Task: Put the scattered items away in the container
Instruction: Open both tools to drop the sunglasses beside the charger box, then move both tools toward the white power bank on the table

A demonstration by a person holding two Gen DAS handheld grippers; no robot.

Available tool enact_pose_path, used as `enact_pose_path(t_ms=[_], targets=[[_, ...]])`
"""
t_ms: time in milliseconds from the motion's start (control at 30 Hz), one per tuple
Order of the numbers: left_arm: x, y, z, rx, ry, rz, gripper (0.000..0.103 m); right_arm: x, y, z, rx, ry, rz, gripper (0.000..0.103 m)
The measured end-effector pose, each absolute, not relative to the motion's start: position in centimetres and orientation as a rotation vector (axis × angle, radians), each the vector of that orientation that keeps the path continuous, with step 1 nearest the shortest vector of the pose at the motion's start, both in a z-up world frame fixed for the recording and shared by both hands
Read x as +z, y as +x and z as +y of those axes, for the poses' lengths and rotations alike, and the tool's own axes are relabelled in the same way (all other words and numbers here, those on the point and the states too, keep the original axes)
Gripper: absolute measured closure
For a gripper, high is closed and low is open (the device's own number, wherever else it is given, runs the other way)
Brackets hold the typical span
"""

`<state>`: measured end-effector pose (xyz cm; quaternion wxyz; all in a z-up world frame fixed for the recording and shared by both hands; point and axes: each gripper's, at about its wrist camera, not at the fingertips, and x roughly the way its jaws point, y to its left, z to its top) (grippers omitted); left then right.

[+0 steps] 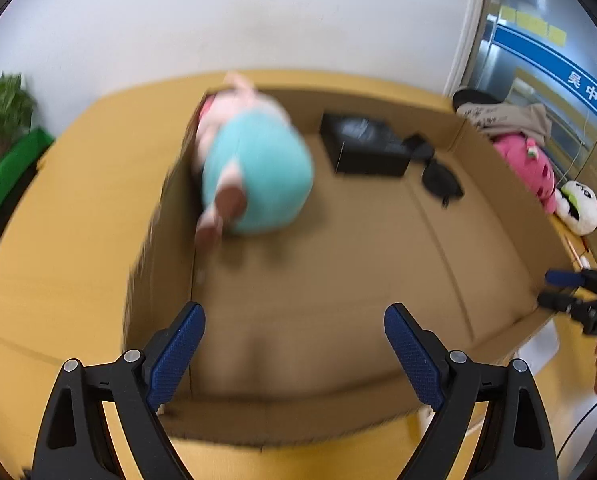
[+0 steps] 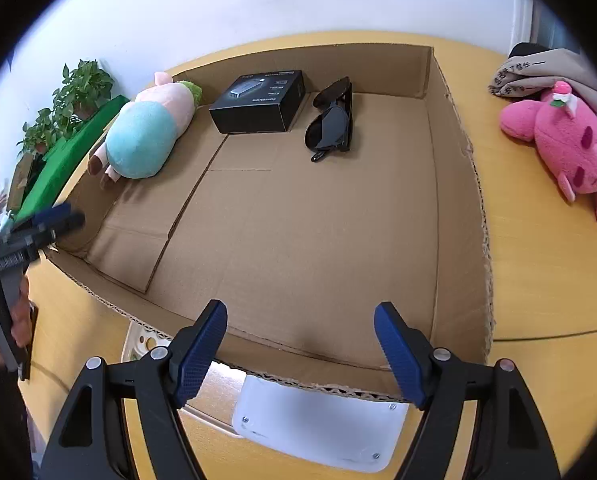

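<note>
A shallow cardboard box [image 2: 458, 184] lies on the yellow table [image 2: 538, 280]. Inside it lie a pink and turquoise pig plush [image 2: 146, 136] at the left wall, a black carton [image 2: 258, 104] and black sunglasses [image 2: 332, 120] at the back. The plush looks blurred in the left wrist view [image 1: 254, 176], where the carton [image 1: 362, 146] and sunglasses [image 1: 438, 172] also show. A pink strawberry plush [image 2: 570, 148] lies on the table right of the box. My left gripper [image 1: 294, 356] is open and empty over the box's near left corner. My right gripper [image 2: 300, 354] is open and empty over the near edge.
A panda plush [image 1: 578, 208] and a beige garment [image 2: 546, 72] lie by the pink plush. A white plate-like object [image 2: 318, 428] sits under the box's near edge. Potted plants [image 2: 70, 104] and a green surface [image 2: 70, 156] stand left of the table. A white wall is behind.
</note>
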<state>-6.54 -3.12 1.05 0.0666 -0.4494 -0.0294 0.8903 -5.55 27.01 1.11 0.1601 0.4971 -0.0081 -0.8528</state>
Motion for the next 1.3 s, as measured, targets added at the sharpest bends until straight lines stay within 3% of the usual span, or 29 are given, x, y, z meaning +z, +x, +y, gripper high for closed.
enact_pose_path(t_ms=[233,400,500,700,1300], targets=[[0.0,-4.3,-4.2,2.617,-1.371,-0.199,0.014,2.4,-3.3,26.6,-2.53,1.295,0.004,0.027],[1.0,-3.1,-3.0,2.667,-1.337,-0.124,0.015,5.4,0.0,26.5,-2.554,1.158,-0.046,0.025],[2.8,-2.3,-3.5,2.738,-1.263,-0.108,0.014,7.1,1.8,25.7,-2.593,1.101,0.026,0.025],[7.4,1.8,-0.7,2.856,-1.01,-0.038,0.0,8.4,3.6,25.1,-2.659,1.043,0.115,0.024],[9.5,6.6,5.5,2.83,-0.894,-0.052,0.0,8.8,6.2,26.6,-2.72,1.025,0.133,0.024]])
